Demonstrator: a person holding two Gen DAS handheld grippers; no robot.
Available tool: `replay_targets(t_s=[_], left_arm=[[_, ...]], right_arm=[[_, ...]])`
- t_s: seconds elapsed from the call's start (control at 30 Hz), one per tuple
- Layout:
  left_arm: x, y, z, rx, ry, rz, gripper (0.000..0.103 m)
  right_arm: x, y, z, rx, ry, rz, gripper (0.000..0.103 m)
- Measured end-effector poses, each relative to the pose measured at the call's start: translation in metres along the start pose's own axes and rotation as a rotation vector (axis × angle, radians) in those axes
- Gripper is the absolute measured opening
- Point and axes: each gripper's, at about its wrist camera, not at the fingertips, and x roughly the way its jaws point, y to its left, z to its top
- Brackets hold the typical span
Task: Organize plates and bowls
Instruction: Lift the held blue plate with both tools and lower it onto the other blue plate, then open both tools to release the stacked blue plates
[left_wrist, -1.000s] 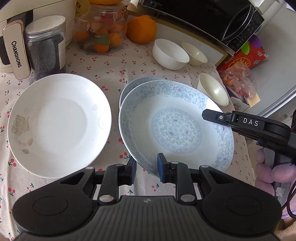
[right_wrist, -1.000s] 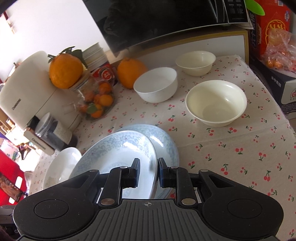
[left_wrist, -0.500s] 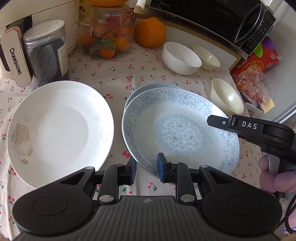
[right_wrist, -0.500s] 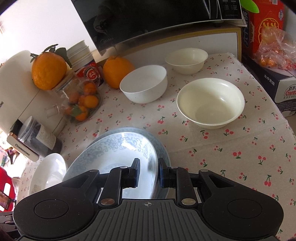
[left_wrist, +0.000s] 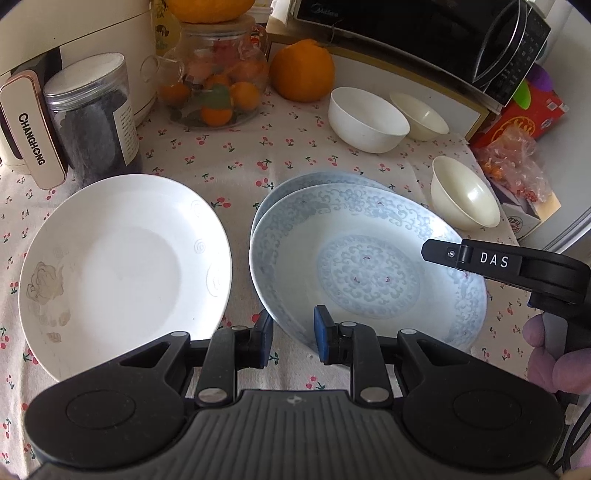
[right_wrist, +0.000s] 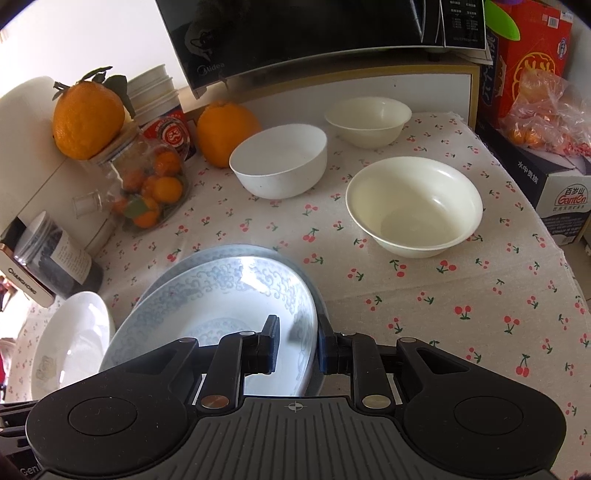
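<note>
Both grippers hold one blue-patterned plate (left_wrist: 369, 273) by its rim. My left gripper (left_wrist: 293, 334) is shut on the near-left rim. My right gripper (right_wrist: 297, 332) is shut on the right rim, and its black finger tip (left_wrist: 430, 252) shows over the plate in the left wrist view. The held plate (right_wrist: 221, 295) sits just over a second blue plate (left_wrist: 295, 188), whose far rim (right_wrist: 236, 251) peeks out behind it; contact between them cannot be told. A white plate (left_wrist: 122, 266) lies to the left. Three bowls stand behind: one white (right_wrist: 280, 166), two cream (right_wrist: 413, 206) (right_wrist: 369, 118).
A dark-filled jar (left_wrist: 92, 118), a glass jar of small oranges (left_wrist: 214, 88), a large orange (left_wrist: 303, 70) and a microwave (left_wrist: 424, 33) line the back. A red box (right_wrist: 528, 62) and a bag of fruit (right_wrist: 546, 110) stand at the right table edge. A person's fingers (left_wrist: 546, 350) hold the right gripper.
Both grippers have tilted a little with the blue plate, so the table has slid down in both views. The held plate now covers more of the plate under it. Both grips are unchanged.
</note>
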Motion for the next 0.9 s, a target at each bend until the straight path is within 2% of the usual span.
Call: replay_targets(t_s=[0.63,0.9], left_arm=[[0.002,-0.006,-0.002,0.06,-0.045,0.078,0.019],[0.0,-0.007,-0.002,0.072,-0.046,0.082,0.02]], right_arm=[[-0.002,0.01,-0.002,-0.086,-0.017,-0.043,0.023],[-0.003,0.01,-0.002,-0.109,-0.02,-0.066,0.023]])
